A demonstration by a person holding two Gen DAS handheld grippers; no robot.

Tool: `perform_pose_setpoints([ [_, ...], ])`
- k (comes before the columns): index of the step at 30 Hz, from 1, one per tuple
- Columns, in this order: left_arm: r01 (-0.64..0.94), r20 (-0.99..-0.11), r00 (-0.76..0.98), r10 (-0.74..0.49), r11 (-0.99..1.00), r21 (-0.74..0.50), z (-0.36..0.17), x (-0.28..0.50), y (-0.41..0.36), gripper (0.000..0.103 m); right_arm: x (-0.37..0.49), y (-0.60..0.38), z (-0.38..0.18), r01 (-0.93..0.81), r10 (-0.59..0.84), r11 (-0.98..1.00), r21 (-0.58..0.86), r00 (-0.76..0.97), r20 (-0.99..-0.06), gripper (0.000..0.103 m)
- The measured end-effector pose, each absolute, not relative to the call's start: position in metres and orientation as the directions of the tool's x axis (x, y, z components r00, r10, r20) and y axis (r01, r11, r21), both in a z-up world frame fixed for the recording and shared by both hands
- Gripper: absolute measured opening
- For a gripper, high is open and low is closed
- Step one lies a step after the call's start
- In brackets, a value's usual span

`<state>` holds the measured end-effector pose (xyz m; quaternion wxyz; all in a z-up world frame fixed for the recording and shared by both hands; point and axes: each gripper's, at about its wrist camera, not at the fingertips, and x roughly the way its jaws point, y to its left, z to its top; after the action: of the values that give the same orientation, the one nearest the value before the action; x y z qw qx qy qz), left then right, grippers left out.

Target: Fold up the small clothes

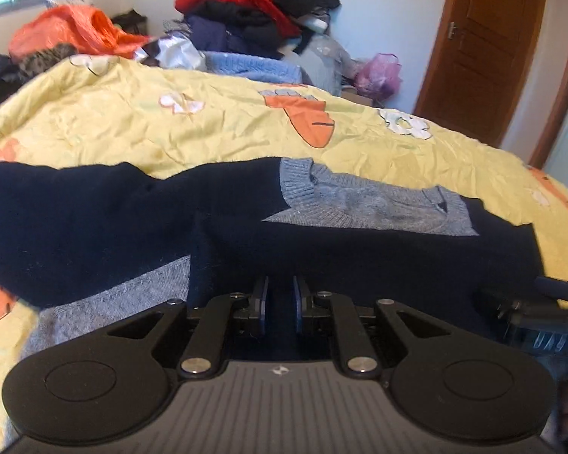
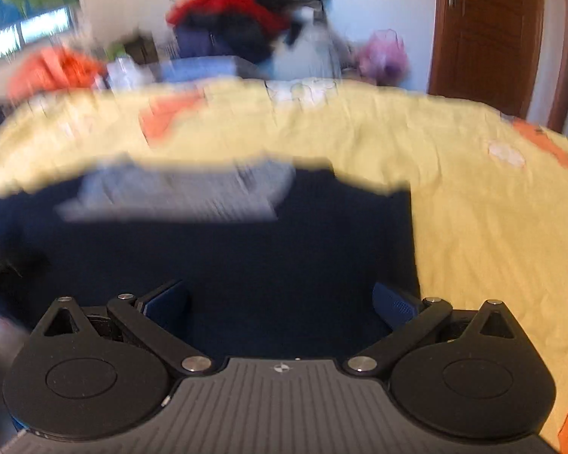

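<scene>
A small navy and grey knit sweater [image 1: 359, 249] lies on the yellow bed cover [image 1: 208, 128], with its grey collar [image 1: 378, 204] facing away and one sleeve stretched to the left. My left gripper [image 1: 280, 302] is shut on a raised fold of the navy fabric at the near edge. In the right wrist view the same sweater [image 2: 227, 257] is blurred. My right gripper [image 2: 280, 302] is open, with its fingers spread just above the navy fabric near the sweater's right side. The right gripper also shows in the left wrist view [image 1: 541, 314] at the right edge.
A tall pile of red, black and blue clothes [image 1: 253, 11] stands behind the bed. An orange bag [image 1: 75, 34] and a blue knit [image 1: 253, 66] lie at the far edge. A brown door [image 1: 488, 45] is at the right. Bare yellow cover lies to the right [image 2: 492, 227].
</scene>
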<state>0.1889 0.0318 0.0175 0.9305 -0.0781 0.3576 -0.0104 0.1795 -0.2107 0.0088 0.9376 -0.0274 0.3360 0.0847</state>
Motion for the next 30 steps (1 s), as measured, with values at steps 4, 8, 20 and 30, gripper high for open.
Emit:
perform_pose_setpoints([
  [4,0.013,-0.635,0.76,-0.135,0.981,-0.193,0.032,0.172,0.062,0.013,0.177,-0.214,0.007,-0.177,0.153,0.984,0.026,0.76,-0.631,0.103],
  [8,-0.07,-0.507,0.859,-0.069,0.966,-0.249,0.054,0.134,0.143,0.064,0.178,-0.217,0.011,-0.176,0.159,0.984,0.036,0.764,-0.626,0.103],
  [20,-0.586,-0.544,0.79,0.283,0.611,-0.533,0.039,0.127,0.442,0.102,0.179,-0.216,0.012,-0.176,0.156,0.984,0.03,0.764,-0.626,0.103],
  [30,-0.549,-0.595,0.796,0.114,0.549,-0.63,-0.003,0.175,0.476,0.101,0.181,-0.217,0.011,-0.173,0.154,0.984,0.031,0.764,-0.627,0.103],
])
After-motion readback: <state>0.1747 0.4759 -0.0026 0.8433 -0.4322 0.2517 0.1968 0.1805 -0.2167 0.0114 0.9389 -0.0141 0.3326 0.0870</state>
